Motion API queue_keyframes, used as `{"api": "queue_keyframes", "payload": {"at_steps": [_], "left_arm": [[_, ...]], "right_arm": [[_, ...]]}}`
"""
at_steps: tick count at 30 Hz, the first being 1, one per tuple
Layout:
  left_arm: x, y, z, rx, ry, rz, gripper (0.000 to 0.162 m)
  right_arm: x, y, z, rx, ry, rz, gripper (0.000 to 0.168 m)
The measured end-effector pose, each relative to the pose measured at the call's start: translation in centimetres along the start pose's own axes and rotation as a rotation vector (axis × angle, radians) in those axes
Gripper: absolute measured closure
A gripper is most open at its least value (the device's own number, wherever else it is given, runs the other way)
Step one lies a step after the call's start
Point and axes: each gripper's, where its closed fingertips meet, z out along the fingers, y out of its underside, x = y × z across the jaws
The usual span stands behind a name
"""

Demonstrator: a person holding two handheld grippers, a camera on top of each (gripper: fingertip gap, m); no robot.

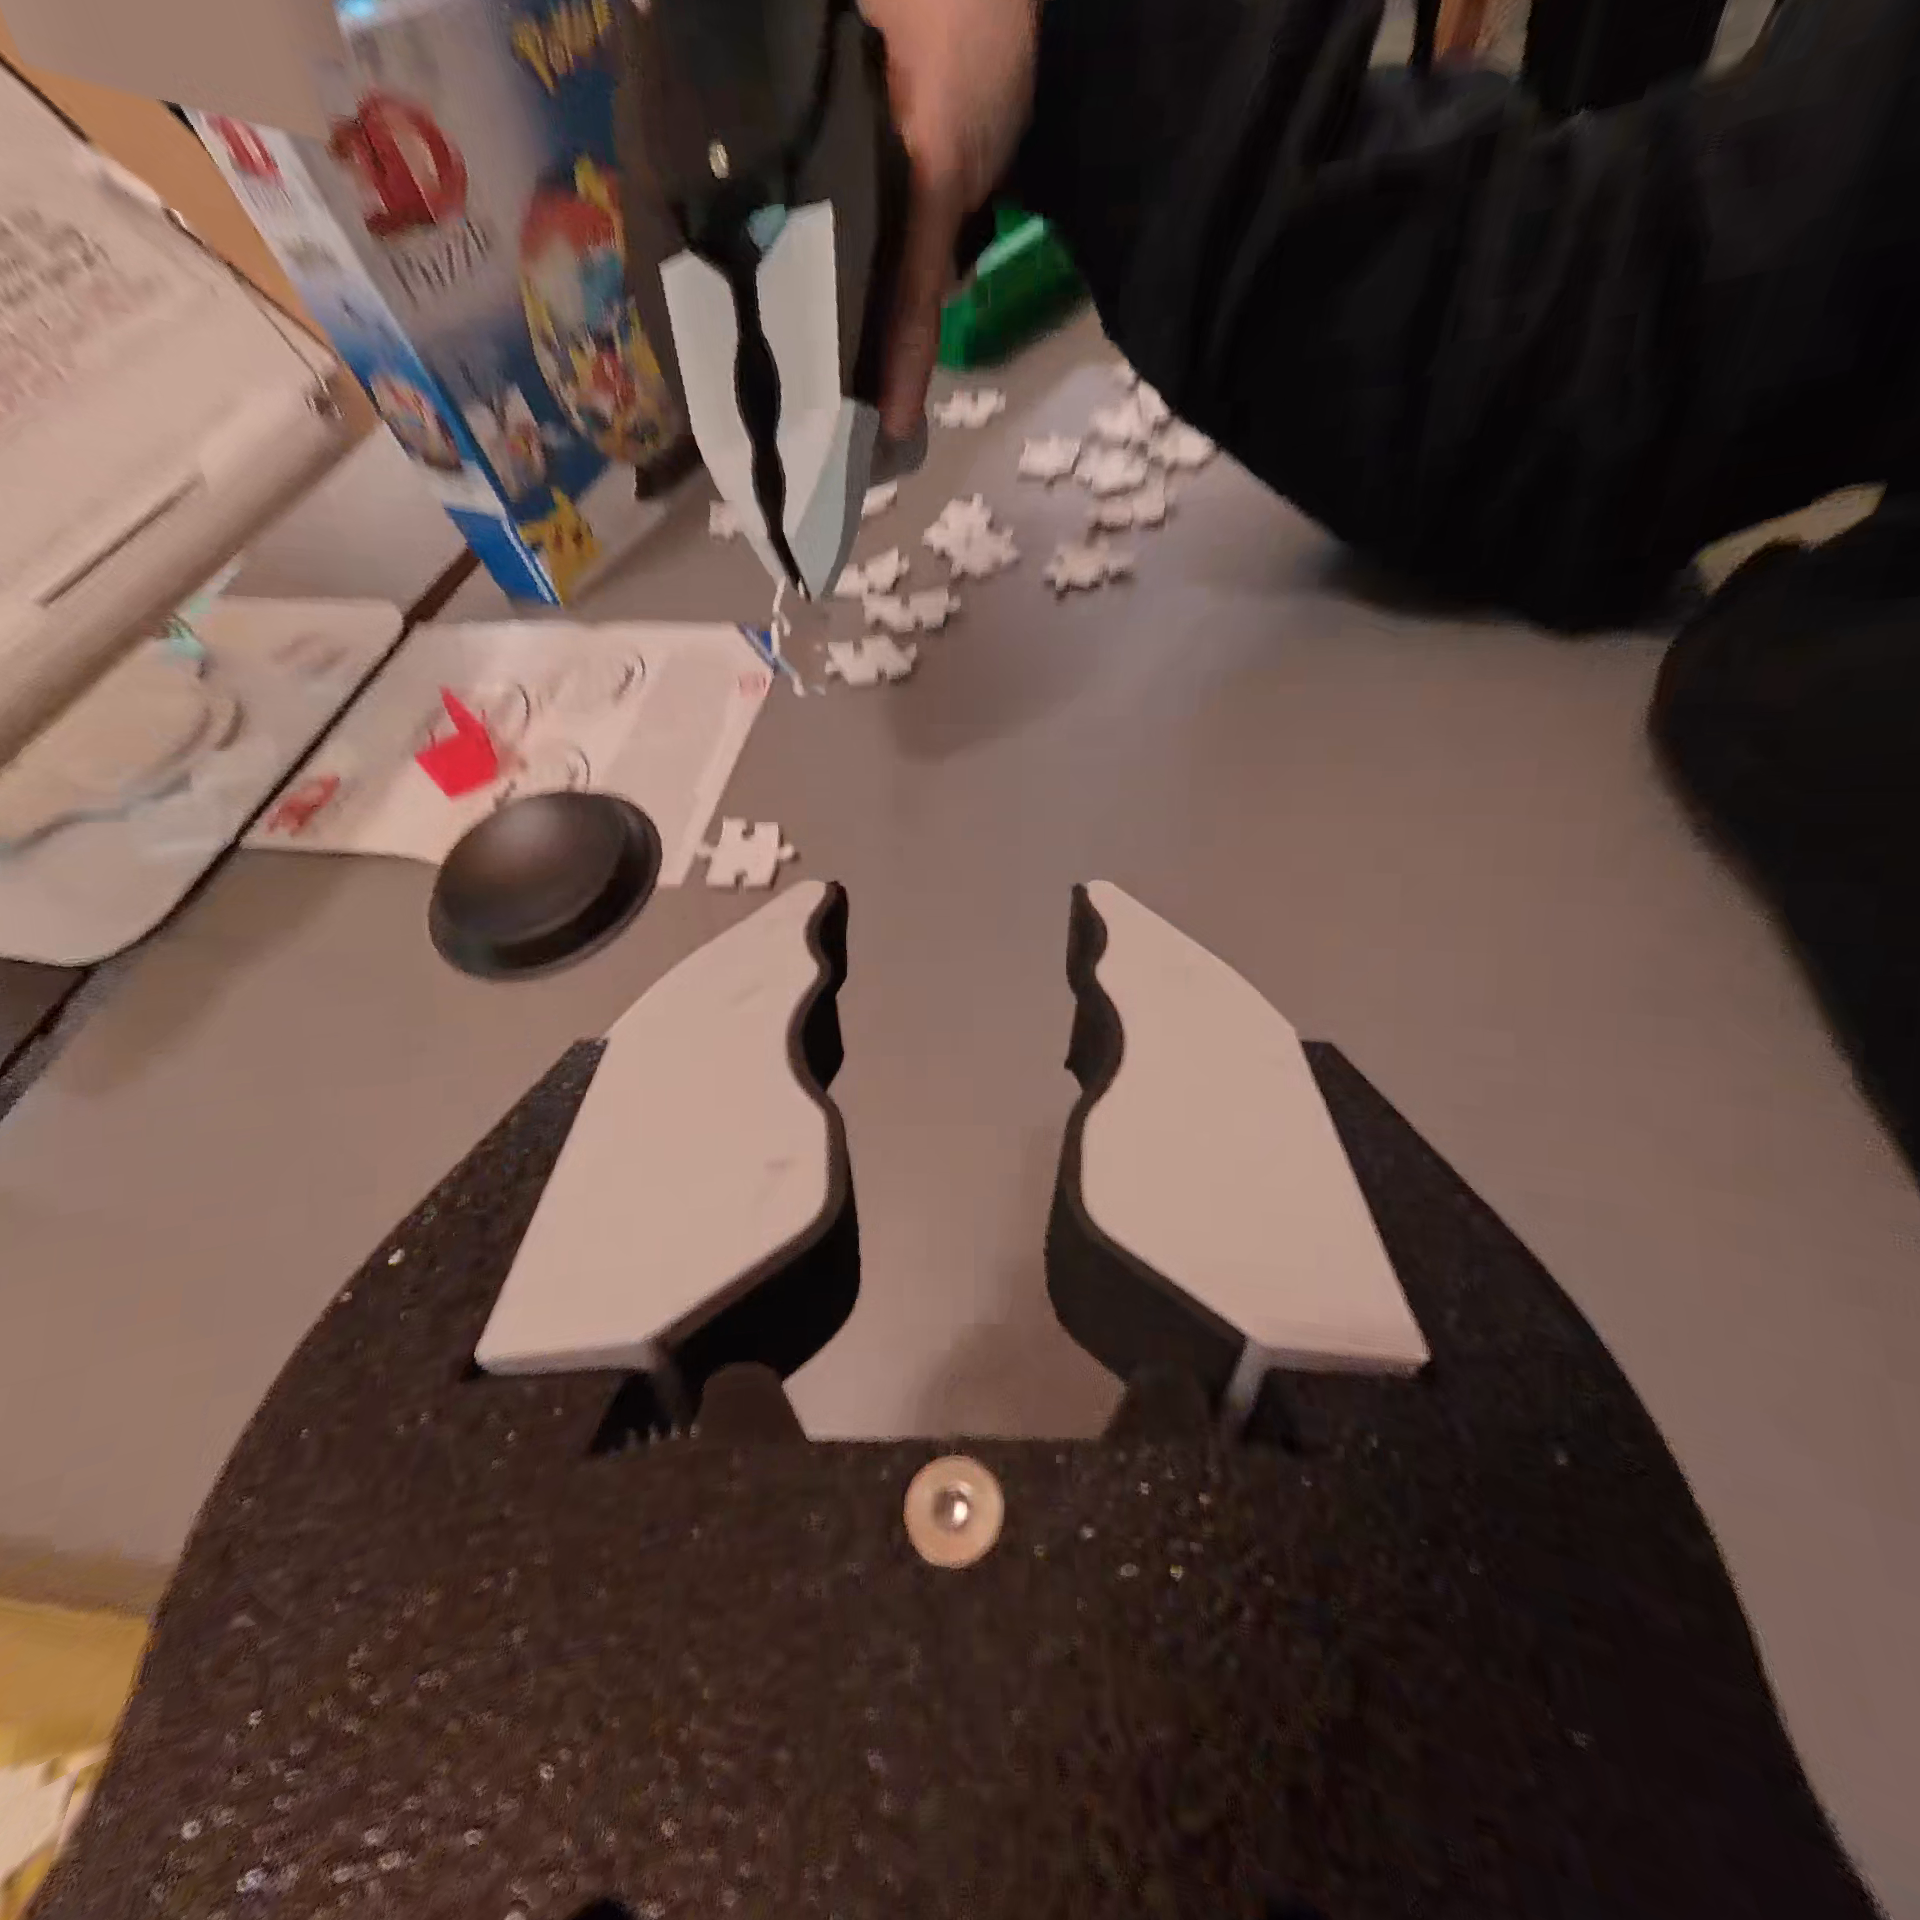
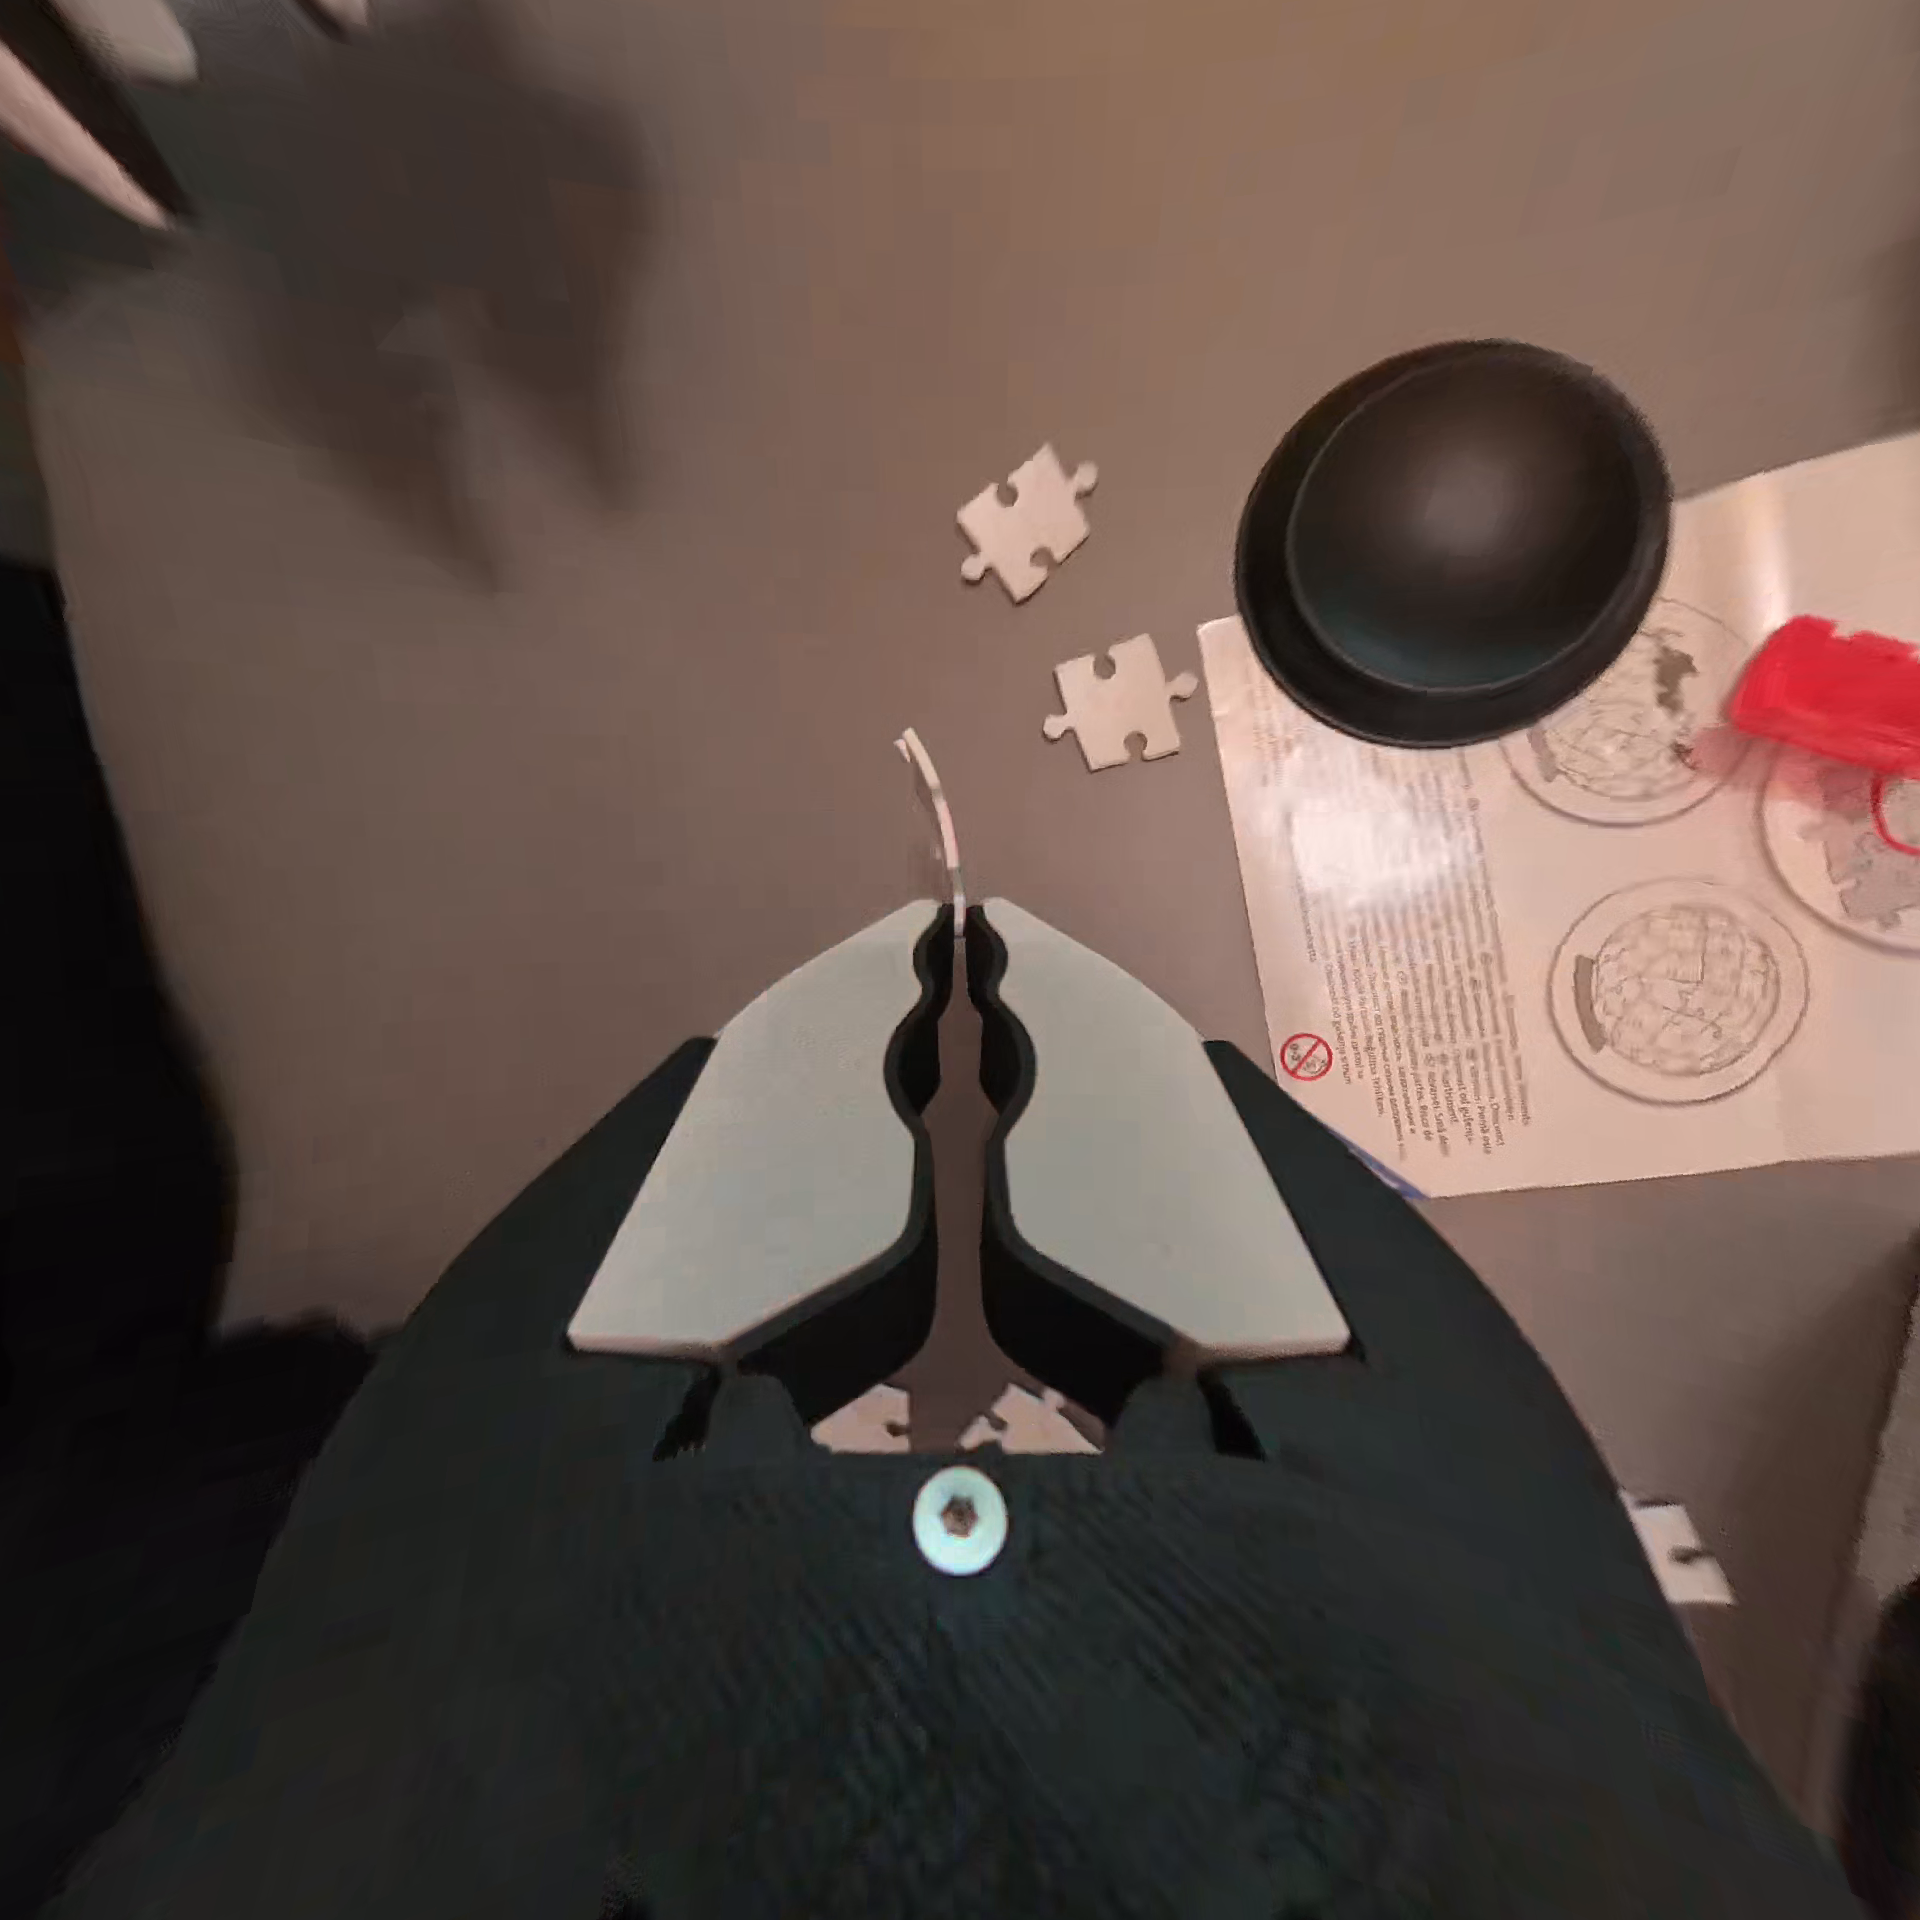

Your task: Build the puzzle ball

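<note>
A grey table (image 2: pixel 727 520) fills both views. The left gripper (image 1: pixel 956 904) hovers low over a bare part of it with its 2 pale fingers spread wide and nothing between them. Just ahead and to its left sits a black dome-shaped stand (image 1: pixel 545 883), partly resting on a white instruction sheet (image 1: pixel 582 717) that shows round line drawings; a small red plastic piece (image 1: pixel 457 753) lies on that sheet. A single white puzzle piece (image 1: pixel 748 854) lies beside the sheet's edge. Farther off, the right gripper (image 1: pixel 805 587) points down at the table, held by a person in a dark sleeve (image 1: pixel 1403 291), its fingers pressed together. Around and behind its tip is a loose scatter of white puzzle pieces (image 1: pixel 1039 509). A colourful puzzle box (image 1: pixel 488 312) stands upright behind them, and something green (image 1: pixel 1013 291) sits near the sleeve. In the right wrist view, the right gripper (image 2: pixel 957 912) is clenched on a thin curved puzzle piece (image 2: pixel 940 821), seen edge-on and sticking out past the fingertips. Beyond it, 2 flat white pieces (image 2: pixel 1117 717) lie apart on the table, near the black stand (image 2: pixel 1455 540), the sheet (image 2: pixel 1507 935) and the red piece (image 2: pixel 1829 686).
</note>
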Motion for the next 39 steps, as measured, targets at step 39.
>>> {"api": "queue_keyframes", "payload": {"at_steps": [39], "left_arm": [[3.8,5.2,0.3,-0.052,-0.010,-0.103,0.132]], "right_arm": [[4.8,-4.4,8.3,-0.758,0.174,-0.472,0.162]]}}
